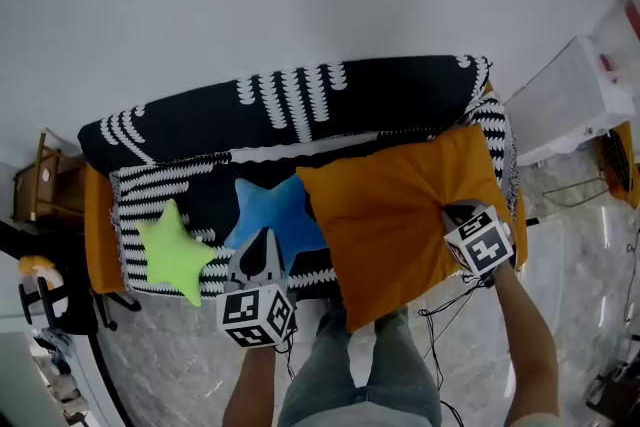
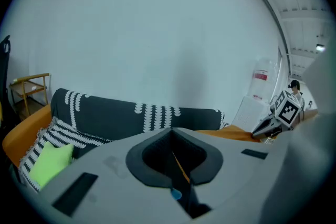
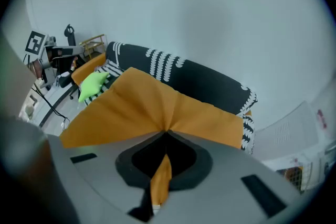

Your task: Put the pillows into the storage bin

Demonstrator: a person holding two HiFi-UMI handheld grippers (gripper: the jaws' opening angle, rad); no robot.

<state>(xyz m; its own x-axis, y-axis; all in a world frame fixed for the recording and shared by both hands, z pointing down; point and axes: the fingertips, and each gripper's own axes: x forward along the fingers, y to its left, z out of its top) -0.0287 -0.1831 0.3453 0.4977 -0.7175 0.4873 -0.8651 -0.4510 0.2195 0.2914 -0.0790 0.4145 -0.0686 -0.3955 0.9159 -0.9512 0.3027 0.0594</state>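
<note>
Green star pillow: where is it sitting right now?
The green star pillow lies at the left of the striped sofa in the head view, just left of the blue star pillow.

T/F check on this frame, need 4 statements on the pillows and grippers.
1. The right gripper is clamped on the orange pillow. True.
2. The green star pillow lies on the floor. False: it lies on the sofa seat, near its left end.
3. The blue star pillow lies between the green star pillow and the orange pillow. True.
4. The left gripper grips the green star pillow. False: it is apart from it, by the blue star pillow.
</note>
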